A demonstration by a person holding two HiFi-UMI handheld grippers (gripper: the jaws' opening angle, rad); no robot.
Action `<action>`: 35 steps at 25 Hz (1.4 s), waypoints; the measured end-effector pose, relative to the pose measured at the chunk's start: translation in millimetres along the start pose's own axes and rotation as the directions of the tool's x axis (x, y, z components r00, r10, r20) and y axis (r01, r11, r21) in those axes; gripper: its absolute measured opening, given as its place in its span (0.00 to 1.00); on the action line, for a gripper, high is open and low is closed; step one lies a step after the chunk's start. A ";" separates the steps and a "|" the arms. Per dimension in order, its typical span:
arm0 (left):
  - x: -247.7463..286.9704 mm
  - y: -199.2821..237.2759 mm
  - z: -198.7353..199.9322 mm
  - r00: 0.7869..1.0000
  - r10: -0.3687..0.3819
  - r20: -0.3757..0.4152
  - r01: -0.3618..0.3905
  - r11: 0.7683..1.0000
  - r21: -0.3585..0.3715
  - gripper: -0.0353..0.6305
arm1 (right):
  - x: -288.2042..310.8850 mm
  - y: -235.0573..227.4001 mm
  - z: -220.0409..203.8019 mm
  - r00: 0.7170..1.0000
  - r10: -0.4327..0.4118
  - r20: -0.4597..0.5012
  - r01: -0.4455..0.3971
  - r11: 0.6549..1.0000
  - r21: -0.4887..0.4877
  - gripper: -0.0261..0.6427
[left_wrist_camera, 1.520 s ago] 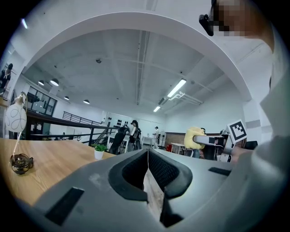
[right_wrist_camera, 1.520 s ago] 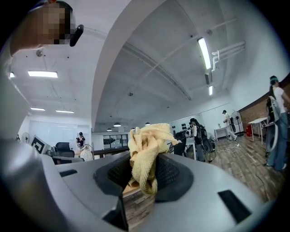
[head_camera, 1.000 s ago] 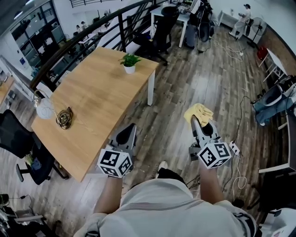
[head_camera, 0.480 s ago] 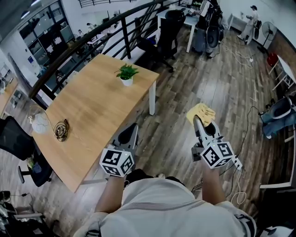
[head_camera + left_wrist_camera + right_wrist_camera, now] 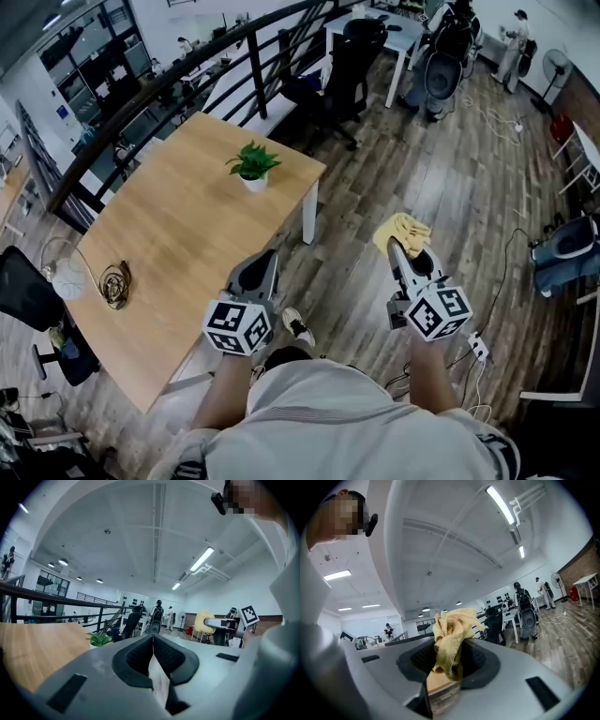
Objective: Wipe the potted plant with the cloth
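Observation:
A small potted plant (image 5: 252,167) with green leaves in a white pot stands near the far right corner of the wooden table (image 5: 178,234); it also shows low left in the left gripper view as the potted plant (image 5: 100,640). My right gripper (image 5: 397,246) is held over the floor right of the table, shut on a bunched yellow cloth (image 5: 402,230); the cloth (image 5: 451,638) sticks up out of its jaws. My left gripper (image 5: 265,265) hangs near the table's right edge, its jaws pressed together with nothing between them. Both are well short of the plant.
A coiled cable (image 5: 113,281) and a round white object (image 5: 67,278) lie at the table's near left. Black office chairs (image 5: 337,66) stand beyond the table by a dark railing (image 5: 178,89). Cables and a power strip (image 5: 478,349) lie on the wooden floor at right.
The person has walked forward: the table and plant now sit closer and lower in the head view. Both grippers keep their hold and their position ahead of the body.

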State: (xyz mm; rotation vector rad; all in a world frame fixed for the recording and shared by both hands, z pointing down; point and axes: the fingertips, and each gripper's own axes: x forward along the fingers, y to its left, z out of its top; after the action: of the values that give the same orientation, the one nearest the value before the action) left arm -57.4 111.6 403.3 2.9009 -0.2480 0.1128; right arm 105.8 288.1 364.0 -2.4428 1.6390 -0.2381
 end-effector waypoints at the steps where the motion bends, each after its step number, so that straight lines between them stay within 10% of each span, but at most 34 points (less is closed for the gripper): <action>1: 11.8 11.7 -0.9 1.000 0.011 -0.007 -0.011 1.000 -0.013 0.08 | 12.2 -5.0 0.0 1.000 -0.002 -0.013 0.002 1.000 -0.007 0.31; 8: 87.6 93.8 25.4 0.999 0.052 0.014 -0.051 0.997 -0.058 0.08 | 115.4 -40.1 19.1 0.998 -0.011 -0.065 0.009 1.000 -0.027 0.31; 22: 116.8 246.4 54.2 0.970 0.241 0.031 -0.237 0.967 -0.097 0.08 | 322.1 6.1 -10.8 0.955 0.232 -0.185 -0.237 0.971 -0.005 0.31; 35: 137.9 324.9 61.3 0.812 0.582 0.052 -0.565 0.805 -0.182 0.08 | 509.7 35.1 -33.5 0.721 0.623 -0.301 -0.636 0.769 0.068 0.31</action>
State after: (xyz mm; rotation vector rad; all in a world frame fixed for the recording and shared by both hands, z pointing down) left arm 24.4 -236.2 427.9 2.5730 -1.1026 0.0347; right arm 258.0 -199.3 401.7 -1.7636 2.5199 -0.4955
